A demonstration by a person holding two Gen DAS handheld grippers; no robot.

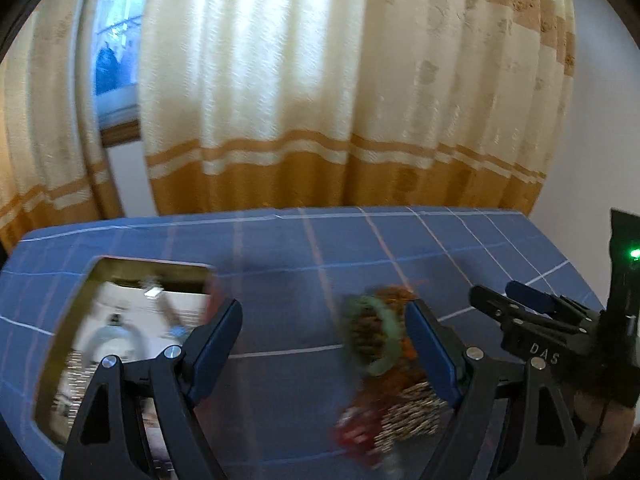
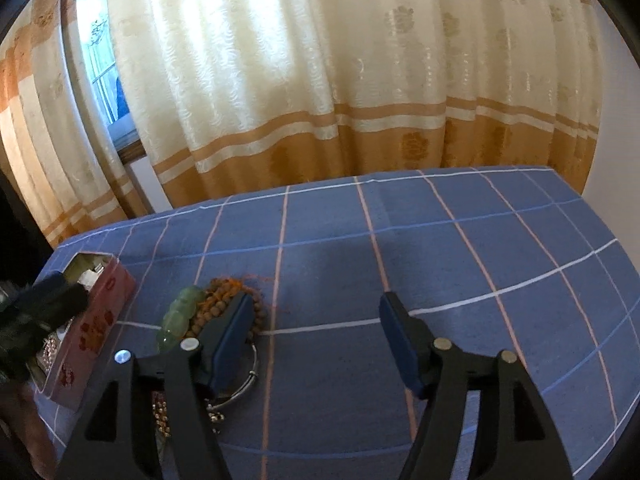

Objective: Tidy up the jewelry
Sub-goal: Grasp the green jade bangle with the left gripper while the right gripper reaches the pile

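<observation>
A heap of jewelry lies on the blue checked cloth (image 1: pixel 280 280): a green bead bracelet (image 1: pixel 384 332), brown prayer beads (image 2: pixel 224 300), a silver bangle (image 2: pixel 248 380) and a gold bead piece (image 1: pixel 412 412). An open pink tin box (image 2: pixel 96 320) holding some jewelry stands to the left; its inside (image 1: pixel 120 332) shows in the left wrist view. My left gripper (image 1: pixel 324 320) is open and empty between box and heap, its right finger by the heap. My right gripper (image 2: pixel 316 316) is open and empty, its left finger over the heap; it also shows in the left wrist view (image 1: pixel 504 296).
The cloth-covered table (image 2: pixel 440 260) ends at a far edge before cream and orange curtains (image 2: pixel 320 80). A window (image 1: pixel 116 40) shows at the upper left. A white wall (image 1: pixel 592 140) stands at the right.
</observation>
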